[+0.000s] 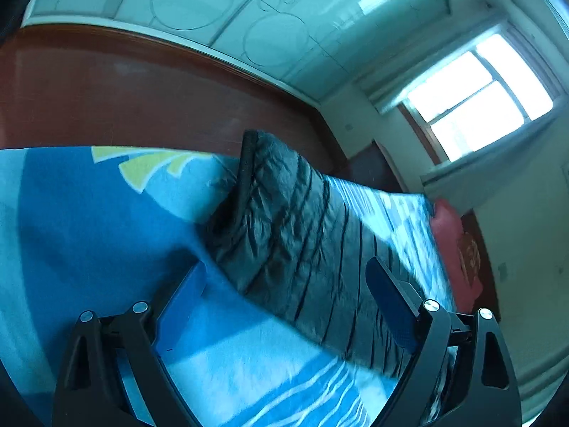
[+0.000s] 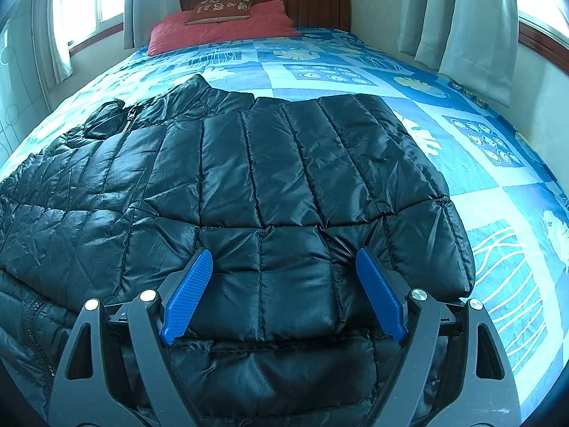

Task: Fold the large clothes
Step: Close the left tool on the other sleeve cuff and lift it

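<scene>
A black quilted puffer jacket (image 2: 249, 178) lies spread on the blue patterned bed sheet (image 2: 498, 178), with one side folded over the body. My right gripper (image 2: 284, 259) is open just above the jacket's near hem, its blue fingers (image 2: 188, 295) apart and holding nothing. In the tilted left wrist view the jacket (image 1: 302, 235) lies ahead and to the right, one edge standing up in a ridge. My left gripper (image 1: 288, 277) is open over the sheet (image 1: 89, 220) at the jacket's edge, holding nothing.
A red pillow (image 2: 220, 28) with a small cushion (image 2: 220, 9) lies at the wooden headboard (image 2: 313, 3). Curtained windows (image 2: 89, 0) flank the bed. In the left wrist view a brown wooden board (image 1: 142, 92) and a wardrobe (image 1: 249, 7) stand beyond the bed.
</scene>
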`<control>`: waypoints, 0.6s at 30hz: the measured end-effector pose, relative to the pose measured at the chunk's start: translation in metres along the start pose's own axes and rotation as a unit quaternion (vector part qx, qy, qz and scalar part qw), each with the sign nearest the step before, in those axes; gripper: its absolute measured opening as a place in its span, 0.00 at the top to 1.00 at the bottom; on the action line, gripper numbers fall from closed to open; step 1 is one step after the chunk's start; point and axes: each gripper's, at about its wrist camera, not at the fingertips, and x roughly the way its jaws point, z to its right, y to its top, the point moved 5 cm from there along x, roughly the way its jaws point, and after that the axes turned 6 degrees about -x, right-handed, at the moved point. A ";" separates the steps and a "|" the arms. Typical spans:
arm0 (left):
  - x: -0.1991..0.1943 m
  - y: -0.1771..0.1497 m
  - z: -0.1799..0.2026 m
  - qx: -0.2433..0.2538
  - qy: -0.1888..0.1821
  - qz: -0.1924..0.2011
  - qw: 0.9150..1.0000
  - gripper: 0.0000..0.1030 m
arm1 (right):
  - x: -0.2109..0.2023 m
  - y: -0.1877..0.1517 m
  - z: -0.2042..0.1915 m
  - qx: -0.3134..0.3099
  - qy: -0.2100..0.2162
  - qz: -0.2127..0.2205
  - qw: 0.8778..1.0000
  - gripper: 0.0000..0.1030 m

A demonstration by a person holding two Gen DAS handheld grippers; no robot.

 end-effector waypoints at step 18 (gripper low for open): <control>0.003 0.014 -0.011 -0.026 0.066 0.048 0.996 0.82 | 0.000 0.000 0.001 -0.001 -0.002 0.001 1.000 0.20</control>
